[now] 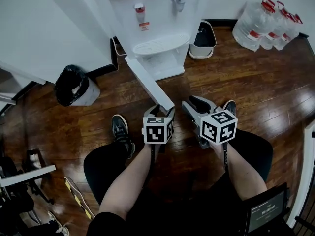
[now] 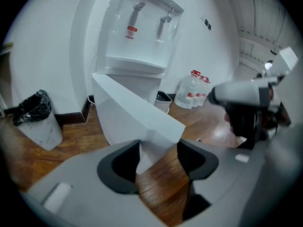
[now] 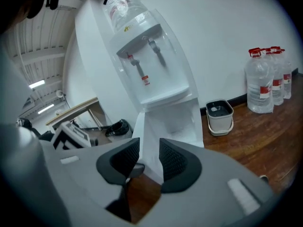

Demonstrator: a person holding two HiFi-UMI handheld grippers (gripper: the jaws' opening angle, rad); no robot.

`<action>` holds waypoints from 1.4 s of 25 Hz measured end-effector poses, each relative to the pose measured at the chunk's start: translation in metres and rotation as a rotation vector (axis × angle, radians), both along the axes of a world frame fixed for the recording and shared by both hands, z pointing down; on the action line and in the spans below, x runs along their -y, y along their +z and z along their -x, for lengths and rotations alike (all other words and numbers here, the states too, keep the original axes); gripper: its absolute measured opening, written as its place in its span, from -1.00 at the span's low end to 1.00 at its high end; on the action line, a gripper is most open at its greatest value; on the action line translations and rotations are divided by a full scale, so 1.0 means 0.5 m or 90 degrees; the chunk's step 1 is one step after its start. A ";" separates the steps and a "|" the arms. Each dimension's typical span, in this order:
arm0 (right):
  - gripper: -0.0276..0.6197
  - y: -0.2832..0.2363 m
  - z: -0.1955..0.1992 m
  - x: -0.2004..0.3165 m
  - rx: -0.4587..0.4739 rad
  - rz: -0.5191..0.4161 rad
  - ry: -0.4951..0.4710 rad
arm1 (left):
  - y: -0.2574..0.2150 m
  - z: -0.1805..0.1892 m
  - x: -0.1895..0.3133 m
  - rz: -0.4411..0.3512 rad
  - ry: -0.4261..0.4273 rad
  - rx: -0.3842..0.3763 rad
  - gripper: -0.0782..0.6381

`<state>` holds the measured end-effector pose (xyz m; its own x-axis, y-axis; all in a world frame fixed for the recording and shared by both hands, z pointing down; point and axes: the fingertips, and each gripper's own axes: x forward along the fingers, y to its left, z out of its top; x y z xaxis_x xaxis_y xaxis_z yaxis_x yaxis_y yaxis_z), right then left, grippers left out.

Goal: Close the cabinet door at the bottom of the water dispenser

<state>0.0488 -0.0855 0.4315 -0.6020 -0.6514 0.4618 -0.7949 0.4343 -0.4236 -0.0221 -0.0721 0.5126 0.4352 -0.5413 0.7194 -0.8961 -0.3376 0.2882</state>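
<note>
The white water dispenser (image 1: 157,14) (image 2: 142,37) (image 3: 147,56) stands against the wall. Its bottom cabinet door (image 1: 147,80) (image 2: 128,112) (image 3: 150,136) is swung wide open towards me. My left gripper (image 1: 161,111) (image 2: 158,160) is at the door's free end. Its jaws stand open with the door's corner between them, and floor shows beside the right pad. My right gripper (image 1: 195,105) (image 3: 149,161) hovers just right of the door's end. It is open with a narrow gap that holds nothing; the door shows beyond the gap.
A bin with a black bag (image 1: 74,85) (image 2: 35,115) sits left of the dispenser, a white bucket (image 1: 203,39) (image 3: 219,117) to its right. Large water bottles (image 1: 266,23) (image 3: 265,79) stand by the far right wall. My shoe (image 1: 119,129) rests on the wooden floor.
</note>
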 end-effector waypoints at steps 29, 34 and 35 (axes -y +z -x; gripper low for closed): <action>-0.29 0.105 -0.069 0.191 -0.086 0.065 0.068 | 0.057 0.045 0.277 -0.116 0.064 0.115 -0.06; -0.29 0.106 -0.092 0.237 -0.108 0.049 0.080 | 0.051 0.040 0.323 -0.123 -0.001 0.115 -0.06; -0.24 0.114 -0.096 0.244 -0.139 0.042 0.078 | 0.050 0.038 0.328 -0.121 -0.014 0.110 -0.06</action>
<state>0.0971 -0.2073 0.4885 -0.4025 -0.6770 0.6162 -0.9153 0.3066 -0.2611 -0.0413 -0.2363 0.5377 0.3015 -0.6821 0.6662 -0.9343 -0.3506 0.0638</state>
